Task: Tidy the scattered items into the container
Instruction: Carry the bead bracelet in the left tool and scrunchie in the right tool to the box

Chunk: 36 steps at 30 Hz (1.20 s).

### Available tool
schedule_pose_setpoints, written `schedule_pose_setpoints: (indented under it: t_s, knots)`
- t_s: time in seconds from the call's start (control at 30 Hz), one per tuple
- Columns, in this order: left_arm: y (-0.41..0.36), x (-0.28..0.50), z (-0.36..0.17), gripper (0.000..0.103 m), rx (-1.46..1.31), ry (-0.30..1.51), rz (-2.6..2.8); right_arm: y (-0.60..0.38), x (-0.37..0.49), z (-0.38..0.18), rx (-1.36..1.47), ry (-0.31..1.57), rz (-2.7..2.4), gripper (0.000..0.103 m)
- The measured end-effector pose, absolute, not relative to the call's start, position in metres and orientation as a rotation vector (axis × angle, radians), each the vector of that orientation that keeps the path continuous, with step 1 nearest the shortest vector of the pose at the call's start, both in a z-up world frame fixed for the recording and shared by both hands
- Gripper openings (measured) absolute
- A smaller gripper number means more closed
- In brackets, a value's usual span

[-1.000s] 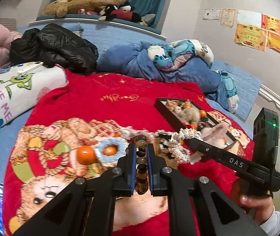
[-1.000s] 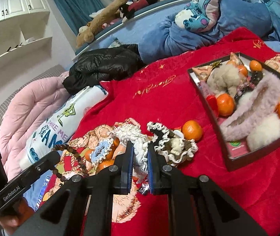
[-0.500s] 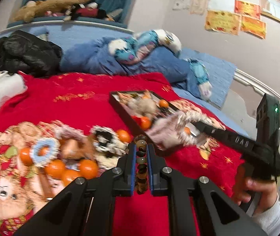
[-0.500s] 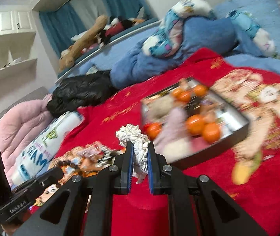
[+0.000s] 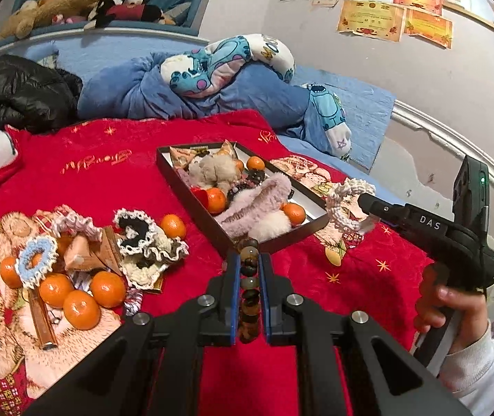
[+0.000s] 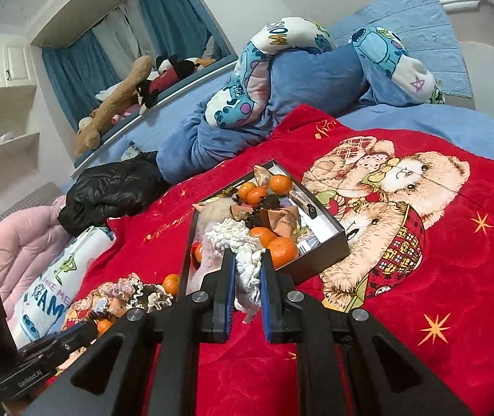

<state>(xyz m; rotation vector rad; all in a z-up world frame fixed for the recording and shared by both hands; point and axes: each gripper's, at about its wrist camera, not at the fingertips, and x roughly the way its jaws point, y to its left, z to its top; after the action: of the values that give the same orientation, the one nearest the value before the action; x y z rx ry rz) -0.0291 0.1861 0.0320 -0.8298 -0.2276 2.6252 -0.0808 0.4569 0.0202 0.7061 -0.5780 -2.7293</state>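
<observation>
A black tray [image 5: 182,183] [image 6: 319,249] lies on the red blanket, holding oranges, fluffy scrunchies and wrapped snacks. My left gripper [image 5: 249,262] is shut on a brown bead bracelet [image 5: 249,287], just short of the tray's near corner. My right gripper [image 6: 247,263] is shut on a white crochet scrunchie [image 6: 236,242] [image 5: 345,204], at the tray's near edge; in the left wrist view it hangs right of the tray. Left of the tray lie loose oranges [image 5: 80,298], a black-and-cream scrunchie [image 5: 143,239], a blue crochet scrunchie [image 5: 37,260] and snack packets [image 5: 84,253].
A blue blanket with a cartoon pillow [image 5: 219,66] is heaped behind the tray. A black jacket [image 5: 21,90] lies at the back left, a printed pillow [image 6: 56,277] at the left edge. A hand in a white sleeve [image 5: 461,315] holds the right gripper.
Both grippers swung right from the scattered pile toward the tray, each carrying its item. The white scrunchie now hangs at the tray's edge; the bracelet is near the tray's corner.
</observation>
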Motion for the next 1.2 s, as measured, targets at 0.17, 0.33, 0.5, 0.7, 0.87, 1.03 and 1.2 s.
schedule_pose_setpoints:
  t_s: [0.17, 0.33, 0.5, 0.7, 0.87, 1.03, 1.2]
  knots:
    - [0.188, -0.029, 0.044, 0.011, -0.816, -0.193, 2.660, 0.458, -0.086, 0.026, 0.668, -0.619, -2.808, 0.013]
    - [0.203, -0.037, 0.057, 0.011, -0.803, -0.133, 2.659, 0.444, -0.085, 0.039, 0.596, -0.559, -2.852, 0.013]
    - [0.226, -0.052, 0.070, 0.011, -0.765, -0.155, 2.622, 0.455, -0.091, 0.041, 0.538, -0.659, -2.840, 0.013]
    - [0.265, -0.078, 0.084, 0.011, -0.734, -0.142, 2.572, 0.465, -0.102, 0.040, 0.564, -0.640, -2.850, 0.013]
    - [0.294, -0.101, 0.089, 0.011, -0.736, -0.129, 2.535, 0.478, -0.114, 0.034, 0.574, -0.671, -2.814, 0.013]
    - [0.313, -0.128, 0.090, 0.011, -0.748, -0.135, 2.518, 0.488, -0.135, 0.027, 0.612, -0.674, -2.784, 0.013]
    - [0.325, -0.152, 0.073, 0.011, -0.792, -0.147, 2.539, 0.490, -0.150, 0.021, 0.652, -0.693, -2.754, 0.013]
